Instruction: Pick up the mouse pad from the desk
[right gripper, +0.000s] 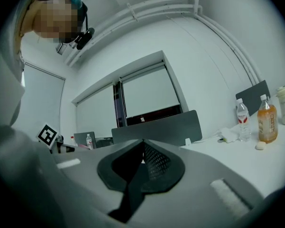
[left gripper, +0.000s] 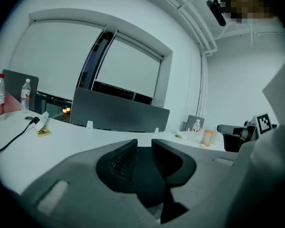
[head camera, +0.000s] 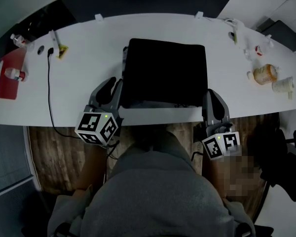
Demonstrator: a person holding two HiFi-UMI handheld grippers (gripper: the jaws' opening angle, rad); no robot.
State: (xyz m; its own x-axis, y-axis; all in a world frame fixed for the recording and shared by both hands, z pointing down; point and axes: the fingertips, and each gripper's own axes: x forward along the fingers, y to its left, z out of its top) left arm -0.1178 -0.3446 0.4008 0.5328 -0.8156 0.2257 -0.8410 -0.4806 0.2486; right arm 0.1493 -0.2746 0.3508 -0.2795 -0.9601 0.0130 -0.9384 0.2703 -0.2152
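A black mouse pad (head camera: 165,73) lies flat on the white desk (head camera: 89,58), its near edge close to the desk's front edge. My left gripper (head camera: 111,90) is at the pad's near left corner, just beside its left edge. In the left gripper view this gripper (left gripper: 144,148) is open, with a narrow gap between the pads and nothing gripped. My right gripper (head camera: 214,98) is just to the right of the pad's near right corner. In the right gripper view its (right gripper: 143,149) pads meet, shut on nothing.
A red mat (head camera: 10,75) with small bottles lies at the far left, and a black cable (head camera: 49,93) runs over the front edge. An orange bottle (head camera: 264,74) and a white one (head camera: 282,85) lie at the right. A dark partition (head camera: 148,1) stands behind the desk.
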